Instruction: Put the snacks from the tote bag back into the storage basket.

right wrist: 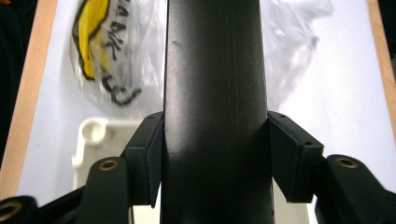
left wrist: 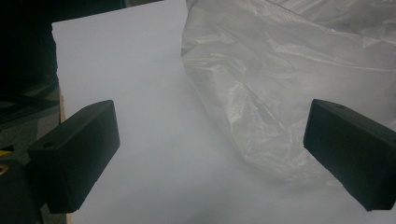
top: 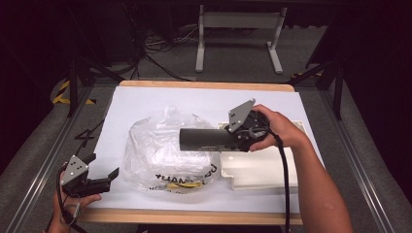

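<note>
Right gripper [right wrist: 215, 154] clamped on black cylinder [top: 208, 139], left gripper [left wrist: 210, 154] wide open, empty

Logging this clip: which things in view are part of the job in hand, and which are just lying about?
In play, as far as it shows:
- dark cylinder, clamped in the right gripper
- clear plastic bag, beside the open left gripper

Likely lying about:
- white tray
- floor cables
- metal stand

a laboratory or test workspace. a white-topped table [top: 145, 104] stands on grey carpet, flanked by metal rails [top: 41, 165], hazard tape [top: 62, 94], trailing cables [top: 155, 46].
</note>
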Motion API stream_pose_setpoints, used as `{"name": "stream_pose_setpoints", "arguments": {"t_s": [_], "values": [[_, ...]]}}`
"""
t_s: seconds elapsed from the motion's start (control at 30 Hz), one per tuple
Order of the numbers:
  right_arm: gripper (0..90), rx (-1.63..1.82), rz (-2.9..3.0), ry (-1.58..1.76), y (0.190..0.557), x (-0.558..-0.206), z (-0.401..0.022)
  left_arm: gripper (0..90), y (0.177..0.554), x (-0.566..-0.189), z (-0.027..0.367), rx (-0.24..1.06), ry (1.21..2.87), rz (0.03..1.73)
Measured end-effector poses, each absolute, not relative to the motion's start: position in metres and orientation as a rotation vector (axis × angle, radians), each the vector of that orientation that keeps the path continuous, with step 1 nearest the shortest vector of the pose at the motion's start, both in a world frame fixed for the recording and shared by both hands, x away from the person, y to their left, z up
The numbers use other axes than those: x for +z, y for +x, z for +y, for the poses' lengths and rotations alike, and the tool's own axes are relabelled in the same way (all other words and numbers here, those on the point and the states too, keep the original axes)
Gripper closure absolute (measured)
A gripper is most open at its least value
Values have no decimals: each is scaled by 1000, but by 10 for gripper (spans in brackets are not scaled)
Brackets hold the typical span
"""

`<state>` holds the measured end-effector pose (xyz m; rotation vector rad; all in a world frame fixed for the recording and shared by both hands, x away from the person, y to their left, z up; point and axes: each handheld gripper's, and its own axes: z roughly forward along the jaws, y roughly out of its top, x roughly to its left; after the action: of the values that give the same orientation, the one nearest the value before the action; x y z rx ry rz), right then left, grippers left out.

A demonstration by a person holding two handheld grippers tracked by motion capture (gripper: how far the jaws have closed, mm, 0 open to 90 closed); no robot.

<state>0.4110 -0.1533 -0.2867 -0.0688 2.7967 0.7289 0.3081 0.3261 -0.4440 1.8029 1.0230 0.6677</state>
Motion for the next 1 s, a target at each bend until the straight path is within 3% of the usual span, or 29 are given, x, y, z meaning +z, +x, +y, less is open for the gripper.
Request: {"name": "stream_pose_setpoints", "arguments": {"t_s": [0.47, 1.0], "values": [[428, 706, 2791, 67, 405, -289, -224, 44, 308, -443, 325, 673, 1804, 1027], [428, 616, 2824, 132, 402, -300, -264, 43, 307, -442, 328, 673, 1790, 1025]]}}
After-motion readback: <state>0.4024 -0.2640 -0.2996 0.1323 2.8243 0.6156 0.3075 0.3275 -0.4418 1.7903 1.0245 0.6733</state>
